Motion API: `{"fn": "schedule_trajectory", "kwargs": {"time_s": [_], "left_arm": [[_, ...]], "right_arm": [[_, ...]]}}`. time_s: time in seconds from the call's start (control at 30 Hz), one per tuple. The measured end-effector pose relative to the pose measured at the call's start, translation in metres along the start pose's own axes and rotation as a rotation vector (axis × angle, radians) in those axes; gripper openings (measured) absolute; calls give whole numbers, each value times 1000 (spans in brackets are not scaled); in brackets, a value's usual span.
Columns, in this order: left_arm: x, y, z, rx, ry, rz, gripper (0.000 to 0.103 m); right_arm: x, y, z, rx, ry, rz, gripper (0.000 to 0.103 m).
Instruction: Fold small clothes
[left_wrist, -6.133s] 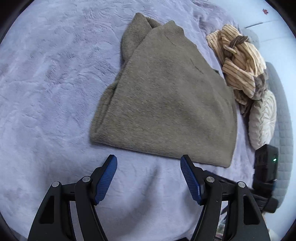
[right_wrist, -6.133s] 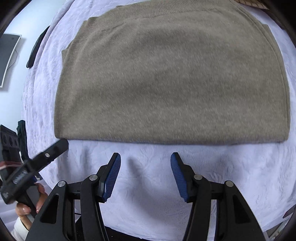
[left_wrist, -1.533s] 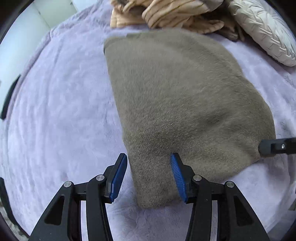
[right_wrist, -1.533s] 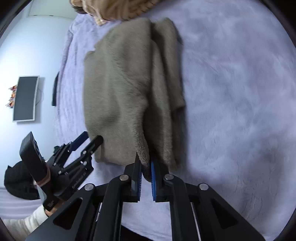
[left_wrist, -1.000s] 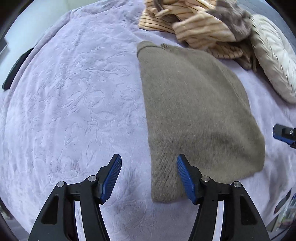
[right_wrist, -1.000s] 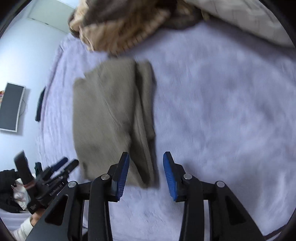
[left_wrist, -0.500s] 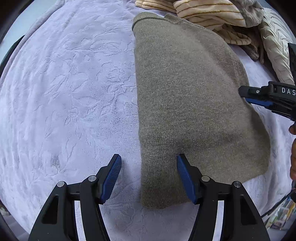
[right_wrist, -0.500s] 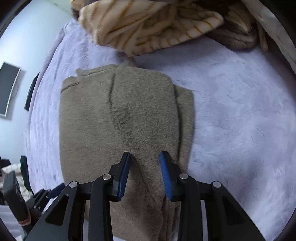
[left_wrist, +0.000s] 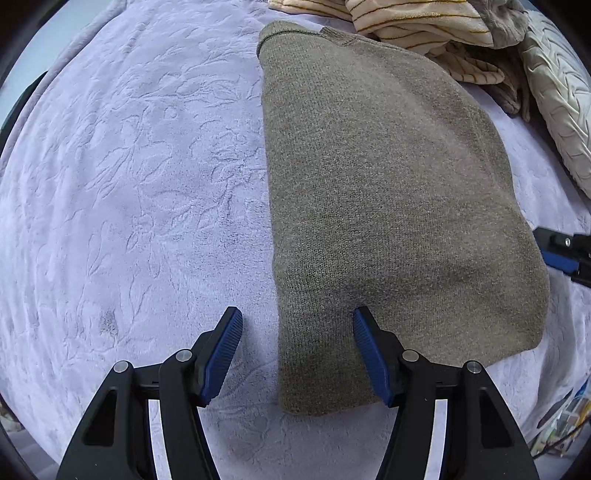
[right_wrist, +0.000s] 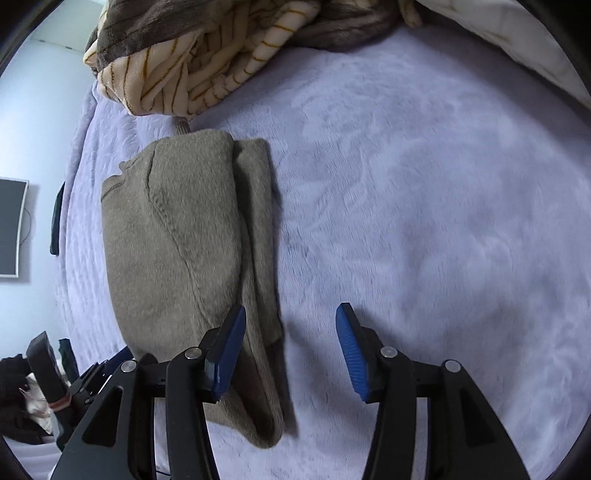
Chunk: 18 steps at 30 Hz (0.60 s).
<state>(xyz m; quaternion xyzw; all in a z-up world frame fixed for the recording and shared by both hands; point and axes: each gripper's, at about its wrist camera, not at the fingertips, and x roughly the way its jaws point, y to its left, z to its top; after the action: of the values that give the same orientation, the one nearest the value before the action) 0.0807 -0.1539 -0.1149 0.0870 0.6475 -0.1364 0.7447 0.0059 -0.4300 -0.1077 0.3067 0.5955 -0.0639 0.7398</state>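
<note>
On the bed (left_wrist: 140, 177), a folded sweater (left_wrist: 384, 206) beside a striped heap (left_wrist: 413, 26). Left gripper (left_wrist: 297, 349) spread, straddling the near left corner, pinching nothing. Right gripper (right_wrist: 290, 347) just opening, spread, nothing between the pads, sweater edge (right_wrist: 264, 295) under its left pad. Risks, as judged: a shallow pinch catching only the top layer and peeling the fold apart; plush cover nipped along with the knit; uneven lift skewing the stack.

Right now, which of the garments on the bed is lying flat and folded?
The plain taupe knit sweater, folded flat on the lilac bedspread. The cream striped garment beyond it is only a crumpled heap, partly mixed with brown fabric.
</note>
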Motion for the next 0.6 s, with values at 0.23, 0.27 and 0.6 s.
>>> {"fn": "schedule_trajectory", "kwargs": {"time_s": [0.23,0.27,0.6], "left_arm": [[10,5,-1,-25,12,6,77],[11,5,-1,-28,14,2,77],[18,13,3,-28,26,22,96]], "right_arm": [[10,-12,-20,43,54,31,59],[11,-13,-22,41,57,34,62],[14,-17,-25,62,69,51,68]]}}
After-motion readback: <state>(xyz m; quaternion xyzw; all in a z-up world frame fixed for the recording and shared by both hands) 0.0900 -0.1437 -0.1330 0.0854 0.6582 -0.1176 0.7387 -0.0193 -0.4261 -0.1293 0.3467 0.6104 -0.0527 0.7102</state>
